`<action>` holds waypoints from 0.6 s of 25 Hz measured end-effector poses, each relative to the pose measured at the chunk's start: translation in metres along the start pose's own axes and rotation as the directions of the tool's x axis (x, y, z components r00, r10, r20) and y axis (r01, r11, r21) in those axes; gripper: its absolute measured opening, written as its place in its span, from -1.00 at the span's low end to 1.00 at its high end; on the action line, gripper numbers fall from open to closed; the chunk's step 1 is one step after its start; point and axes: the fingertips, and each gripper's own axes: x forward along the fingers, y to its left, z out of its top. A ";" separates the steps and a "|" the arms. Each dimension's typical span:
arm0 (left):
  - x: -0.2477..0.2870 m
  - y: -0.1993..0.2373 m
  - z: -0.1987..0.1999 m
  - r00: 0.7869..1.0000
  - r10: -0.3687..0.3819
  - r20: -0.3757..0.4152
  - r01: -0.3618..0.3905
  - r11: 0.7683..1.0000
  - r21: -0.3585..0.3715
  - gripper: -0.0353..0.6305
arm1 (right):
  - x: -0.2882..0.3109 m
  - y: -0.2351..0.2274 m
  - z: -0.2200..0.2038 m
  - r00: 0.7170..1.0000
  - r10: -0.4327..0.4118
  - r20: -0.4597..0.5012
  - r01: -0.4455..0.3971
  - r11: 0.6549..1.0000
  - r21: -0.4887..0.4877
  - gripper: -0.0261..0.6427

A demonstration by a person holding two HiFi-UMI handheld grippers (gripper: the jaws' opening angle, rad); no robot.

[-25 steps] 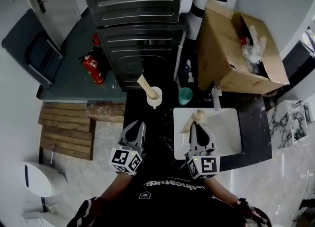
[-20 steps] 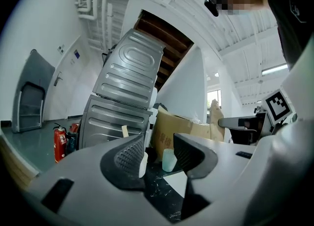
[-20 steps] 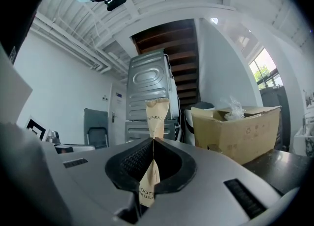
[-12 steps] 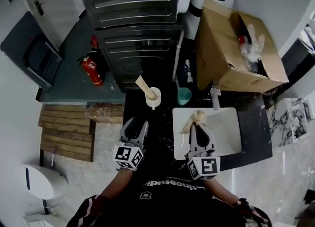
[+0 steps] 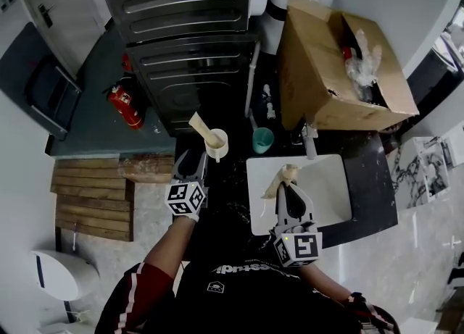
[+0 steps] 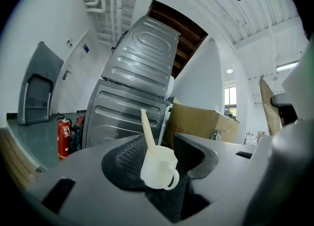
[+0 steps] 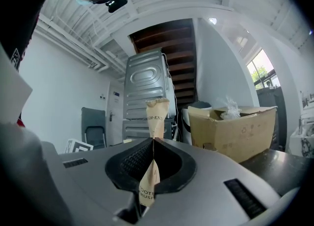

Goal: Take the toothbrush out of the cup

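A white cup (image 5: 217, 145) stands on the dark counter with a cream toothbrush (image 5: 199, 124) leaning out of it to the upper left. My left gripper (image 5: 191, 160) is right in front of it. Its jaws have just been opening and stand wide. In the left gripper view the cup (image 6: 159, 168) sits between the jaw tips with neither pad pressing on it, and the toothbrush (image 6: 146, 128) rises above them. My right gripper (image 5: 288, 193) hangs over the white sink (image 5: 330, 191), shut on a tan paper toothbrush wrapper (image 7: 156, 114).
A teal cup (image 5: 262, 139) stands right of the white cup, by the tap (image 5: 309, 141). An open cardboard box (image 5: 337, 79) fills the back right. A metal appliance (image 5: 185, 28) is behind the counter, a red fire extinguisher (image 5: 121, 104) on the floor to the left.
My left gripper has moved forward to the white cup and its jaws have gone from shut to wide open. The right gripper still holds the wrapper in the same place.
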 end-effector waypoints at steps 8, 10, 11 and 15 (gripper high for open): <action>0.058 0.018 -0.015 0.999 0.026 -0.048 -0.028 0.999 -0.038 -0.35 | -0.012 -0.012 -0.002 0.999 -0.031 -0.019 0.031 0.999 -0.015 -0.80; 0.067 0.021 -0.016 0.998 0.031 -0.055 -0.034 0.998 -0.055 -0.34 | -0.014 -0.014 -0.001 0.999 -0.037 -0.019 0.037 0.999 -0.019 -0.80; 0.070 0.022 -0.016 0.998 0.032 -0.056 -0.036 0.997 -0.068 -0.34 | -0.015 -0.016 -0.001 0.999 -0.041 -0.020 0.040 0.999 -0.018 -0.80; 0.074 0.023 -0.015 0.998 0.039 -0.050 -0.044 0.995 -0.092 -0.39 | -0.021 -0.023 -0.006 0.998 -0.063 -0.024 0.063 0.998 -0.008 -0.80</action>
